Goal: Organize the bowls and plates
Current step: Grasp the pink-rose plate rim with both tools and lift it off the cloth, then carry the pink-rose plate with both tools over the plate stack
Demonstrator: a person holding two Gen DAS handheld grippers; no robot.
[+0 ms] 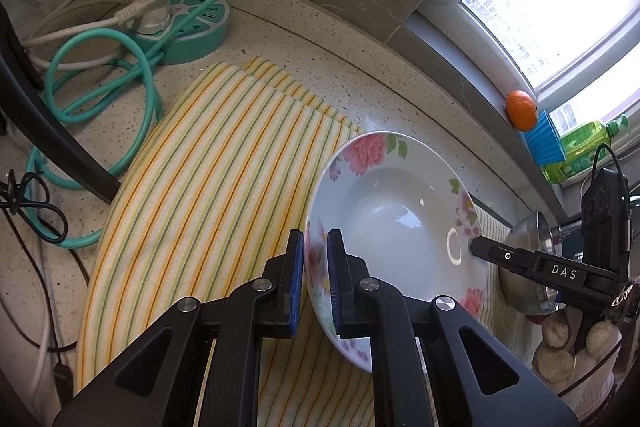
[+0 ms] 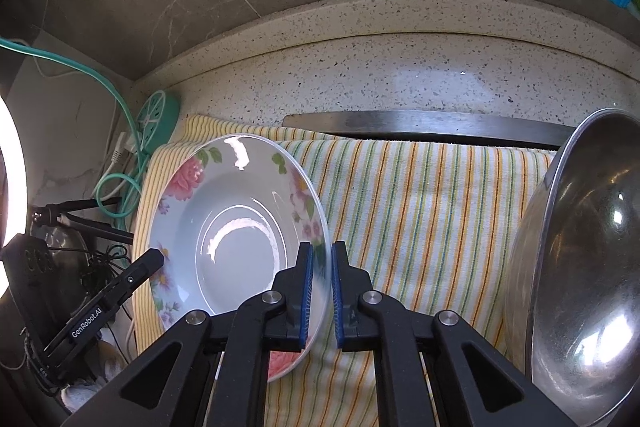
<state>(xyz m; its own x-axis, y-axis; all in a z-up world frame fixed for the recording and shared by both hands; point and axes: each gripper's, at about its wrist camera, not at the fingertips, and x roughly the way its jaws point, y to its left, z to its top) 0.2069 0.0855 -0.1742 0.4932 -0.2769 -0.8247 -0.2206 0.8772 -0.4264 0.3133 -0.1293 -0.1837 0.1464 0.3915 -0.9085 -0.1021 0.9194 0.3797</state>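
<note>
Your left claw (image 1: 315, 281) is clamped on the near rim of the plate (image 1: 396, 223), one blue pad on each face of it. Your right claw (image 2: 321, 293) pinches the opposite rim of the same plate (image 2: 236, 227) in the same way. So both claws grip one flowered plate between them, and it is tilted above the striped cloth (image 1: 208, 163) rather than lying flat.

From your left claw, the right claw (image 1: 474, 247) shows at the far side of the plate, with a steel bowl (image 1: 520, 251) just behind it. Ahead and to the left sits a teal power strip (image 1: 188, 23) on the counter (image 1: 360, 83), with a teal cord (image 1: 132, 83) looped beside it. An orange (image 1: 521, 109) rests on the sill up to the right.

From your right claw, the steel bowl (image 2: 580, 267) stands on edge just to the right, apart from the plate, and your left claw (image 2: 154, 259) meets the plate's left rim.
</note>
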